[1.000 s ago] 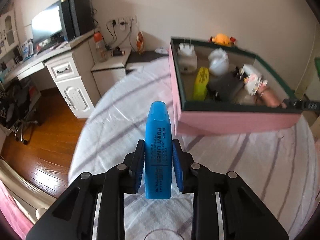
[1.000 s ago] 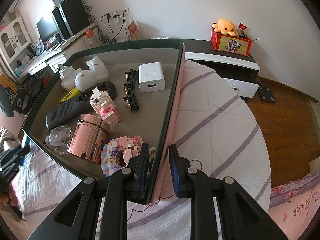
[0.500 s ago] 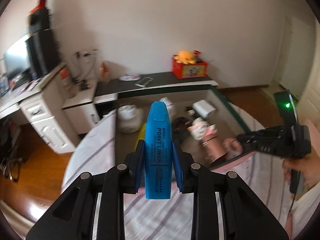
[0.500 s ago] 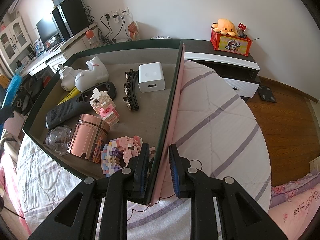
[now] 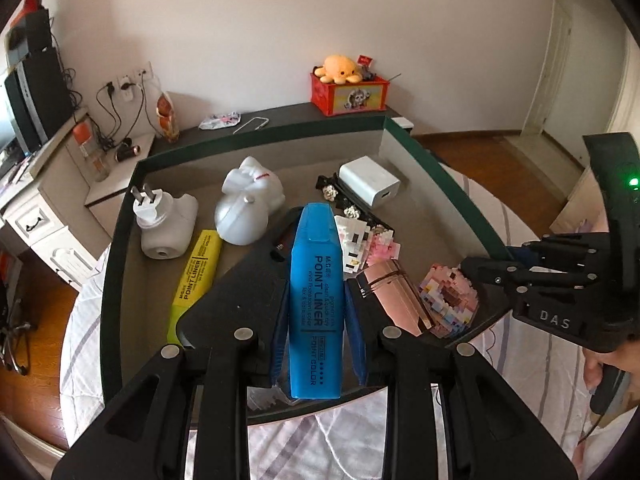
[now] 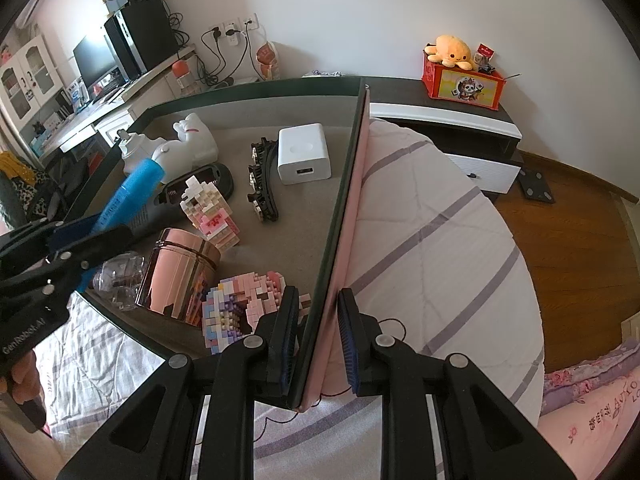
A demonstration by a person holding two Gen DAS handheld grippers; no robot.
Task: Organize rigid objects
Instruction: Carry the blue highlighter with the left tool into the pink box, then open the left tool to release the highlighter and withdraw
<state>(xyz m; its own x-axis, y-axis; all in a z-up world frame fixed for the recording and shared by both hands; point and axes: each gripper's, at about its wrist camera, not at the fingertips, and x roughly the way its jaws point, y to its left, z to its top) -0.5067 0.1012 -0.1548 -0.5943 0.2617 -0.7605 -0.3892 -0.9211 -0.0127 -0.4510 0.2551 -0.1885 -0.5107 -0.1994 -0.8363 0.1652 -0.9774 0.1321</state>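
The left gripper [image 5: 318,312] is clamped on the blue marker [image 5: 316,300], up over the box [image 5: 120,216]. The right gripper [image 6: 318,340] pinches the box wall. Many toys lie inside already. I think the marker just needs dropping in beside the yellow marker [image 5: 196,276], left of the fingers.

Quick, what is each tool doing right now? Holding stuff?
Left tool: closed, holding the blue highlighter over the box.
Right tool: closed on the box's side wall.
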